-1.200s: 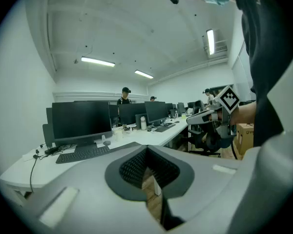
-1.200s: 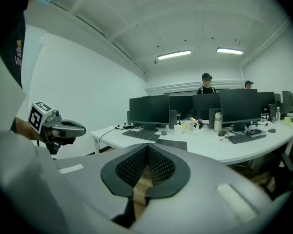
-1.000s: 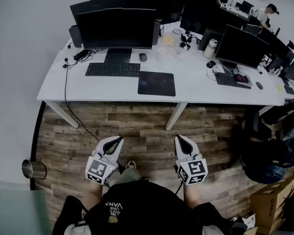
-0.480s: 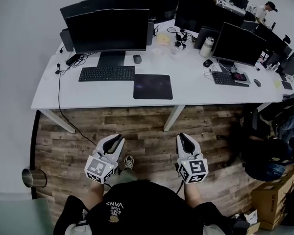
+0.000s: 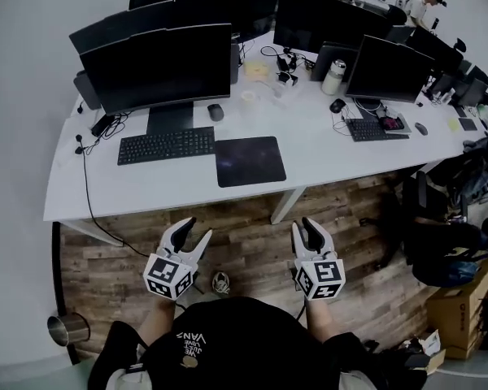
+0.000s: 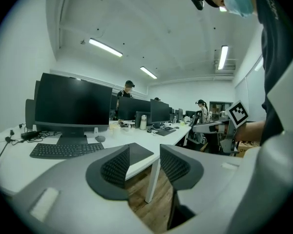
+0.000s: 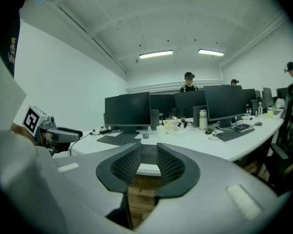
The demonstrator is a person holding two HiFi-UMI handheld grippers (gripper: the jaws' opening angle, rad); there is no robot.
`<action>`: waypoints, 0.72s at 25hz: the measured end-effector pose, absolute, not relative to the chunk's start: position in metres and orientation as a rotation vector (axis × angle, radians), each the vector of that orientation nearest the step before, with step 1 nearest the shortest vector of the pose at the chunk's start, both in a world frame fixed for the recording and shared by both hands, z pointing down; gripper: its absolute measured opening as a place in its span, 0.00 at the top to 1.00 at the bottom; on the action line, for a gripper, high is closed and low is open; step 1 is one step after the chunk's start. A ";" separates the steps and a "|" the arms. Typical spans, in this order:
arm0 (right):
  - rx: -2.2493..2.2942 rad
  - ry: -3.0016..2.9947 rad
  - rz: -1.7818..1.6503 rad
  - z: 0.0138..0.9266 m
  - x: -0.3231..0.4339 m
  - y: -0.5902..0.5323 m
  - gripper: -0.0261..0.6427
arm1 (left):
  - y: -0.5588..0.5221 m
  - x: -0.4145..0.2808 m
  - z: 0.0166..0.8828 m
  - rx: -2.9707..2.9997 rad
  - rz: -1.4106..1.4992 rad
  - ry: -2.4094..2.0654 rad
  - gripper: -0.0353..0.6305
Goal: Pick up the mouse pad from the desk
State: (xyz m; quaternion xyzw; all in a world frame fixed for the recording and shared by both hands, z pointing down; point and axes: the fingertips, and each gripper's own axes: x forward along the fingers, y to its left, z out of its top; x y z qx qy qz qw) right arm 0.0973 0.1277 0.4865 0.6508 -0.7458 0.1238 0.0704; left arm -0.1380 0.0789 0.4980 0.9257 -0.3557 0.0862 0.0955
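A dark rectangular mouse pad point(image 5: 250, 160) lies flat on the white desk point(image 5: 146, 189), just right of a black keyboard point(image 5: 166, 145). It also shows as a dark slab at the desk edge, mouse pad point(image 6: 139, 153) in the left gripper view and mouse pad point(image 7: 148, 153) in the right gripper view. My left gripper point(image 5: 195, 230) hovers over the wooden floor short of the desk, its jaws opening with nothing between them. My right gripper point(image 5: 308, 226) is level with it to the right, jaws also opening and empty. Both point toward the desk.
A large monitor point(image 5: 159, 67) and a mouse point(image 5: 215, 111) stand behind the keyboard. More monitors, a second keyboard point(image 5: 366, 128) and a bottle point(image 5: 334, 78) fill the desk's right half. A desk leg point(image 5: 286, 205) stands ahead, a metal bin point(image 5: 68, 328) at left, bags and a cardboard box point(image 5: 459, 307) at right.
Both grippers have moved forward toward the desk and their jaws have gone from shut to parted. The desk and mouse pad now sit closer in the head view.
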 end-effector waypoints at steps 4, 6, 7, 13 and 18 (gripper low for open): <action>2.025 -2.183 0.420 0.496 0.096 0.110 0.83 | 0.046 -0.142 0.508 2.705 0.272 -1.016 0.67; 2.065 -2.153 0.446 0.500 0.095 0.101 0.83 | 0.032 -0.141 0.512 2.699 0.282 -0.972 0.66; 2.084 -2.138 0.460 0.503 0.095 0.097 0.83 | 0.026 -0.141 0.515 2.695 0.289 -0.951 0.65; 2.163 -2.053 0.525 0.518 0.096 0.077 0.83 | -0.007 -0.141 0.534 2.653 0.348 -0.881 0.65; 2.162 -2.025 0.560 0.533 0.109 0.058 0.83 | -0.023 -0.130 0.553 2.616 0.386 -0.881 0.65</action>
